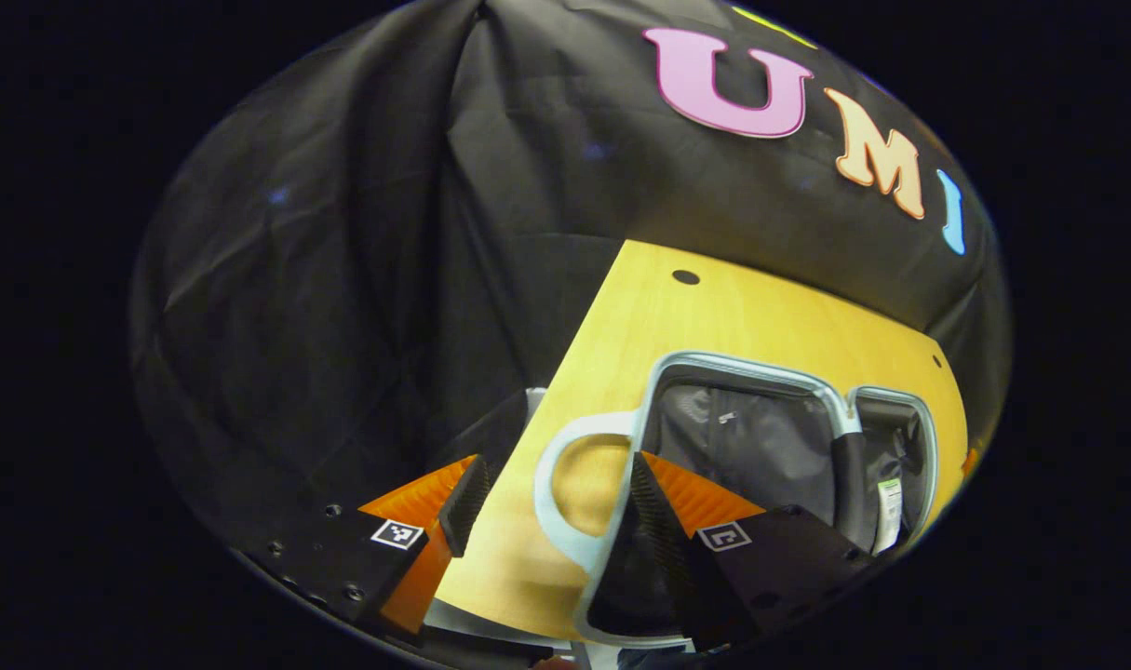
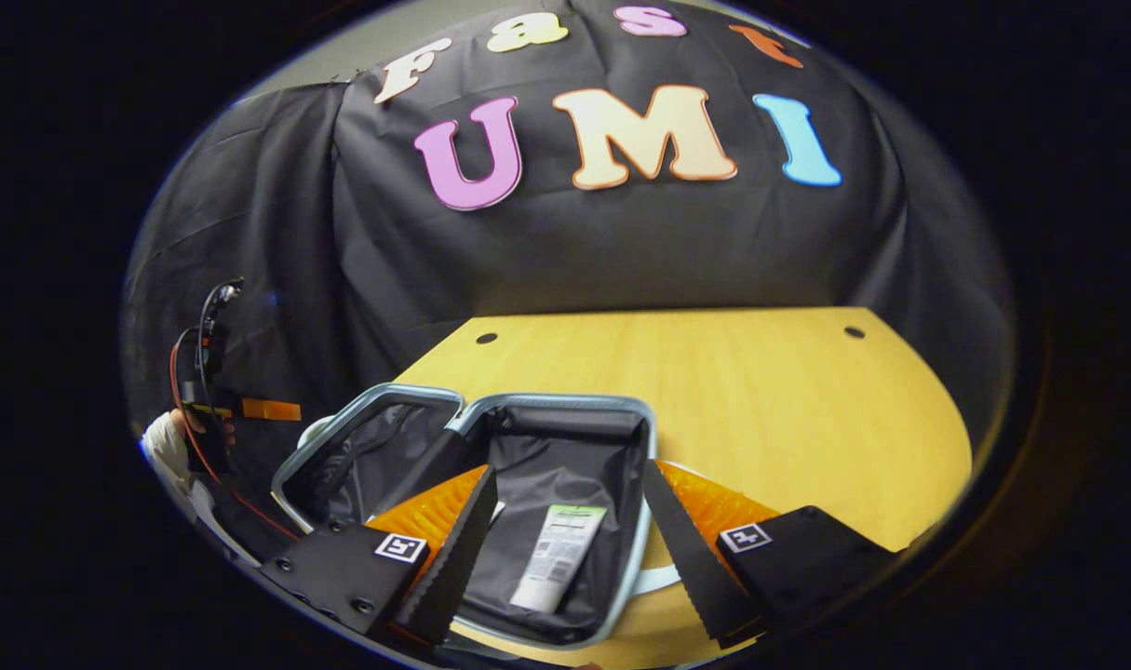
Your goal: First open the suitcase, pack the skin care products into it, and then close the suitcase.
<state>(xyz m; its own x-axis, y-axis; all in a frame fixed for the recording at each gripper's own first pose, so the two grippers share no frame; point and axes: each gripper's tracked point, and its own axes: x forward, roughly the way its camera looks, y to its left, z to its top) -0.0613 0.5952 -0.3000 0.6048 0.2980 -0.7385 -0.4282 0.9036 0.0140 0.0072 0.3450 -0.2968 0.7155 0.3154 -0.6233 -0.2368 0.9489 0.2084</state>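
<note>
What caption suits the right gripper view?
Open right tongs hover over the open grey hard-shell suitcase, a white skin-care tube lying inside on black lining.

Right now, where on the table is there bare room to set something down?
The wooden tabletop lies bare between the open suitcase and the booth's cloth wall, and to the suitcase's right. The near left is crowded: both suitcase halves sit there, a skin care tube inside one half, under the right tool.

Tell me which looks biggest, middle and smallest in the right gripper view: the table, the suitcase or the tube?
1. The table looks biggest.
2. The open suitcase comes next.
3. The tube lying inside the suitcase looks smallest.
The suitcase sits near the camera, yet it covers less of the picture than the table.
</note>
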